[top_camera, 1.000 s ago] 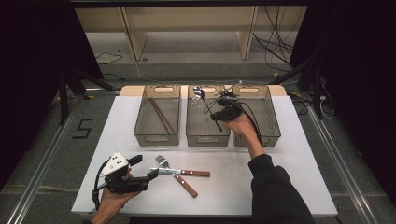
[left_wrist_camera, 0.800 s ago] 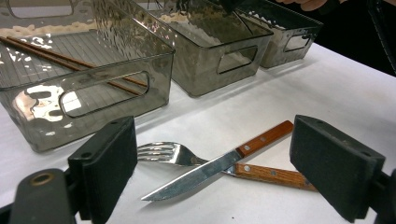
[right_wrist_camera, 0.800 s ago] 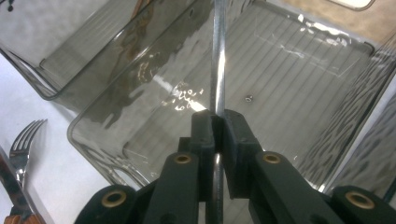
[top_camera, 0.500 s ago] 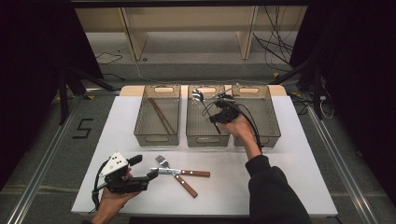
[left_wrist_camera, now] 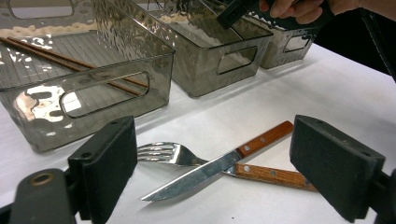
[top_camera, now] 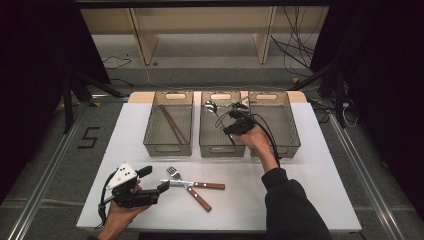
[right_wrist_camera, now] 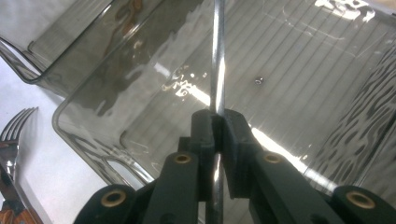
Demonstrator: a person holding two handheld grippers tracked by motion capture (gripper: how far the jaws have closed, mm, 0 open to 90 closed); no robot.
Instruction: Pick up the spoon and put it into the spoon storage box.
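Shifted since the earlier frames: the right gripper (top_camera: 235, 121), carrying a spoon (top_camera: 212, 106), had travelled a little leftward from above the right-hand bin (top_camera: 292, 131) to above the middle bin (top_camera: 221, 148); the left gripper (top_camera: 150, 192) had kept its place. Reading: sorting of cutlery appeared under way, with the spoon brought over its bin and release seemingly the step to come. Right gripper: jaws pinched tight on the spoon's thin metal handle (right_wrist_camera: 217, 70), held over the bin's ribbed floor, spoon bowl near the far rim, forearm reaching in from the near edge. Left gripper: jaws standing wide apart and empty, low at the table's (top_camera: 310, 200) near-left, pointed at a fork (left_wrist_camera: 173, 154) and knife (left_wrist_camera: 212, 171) lying crossed. Left bin (top_camera: 168, 145): chopsticks (top_camera: 173, 123) inside.
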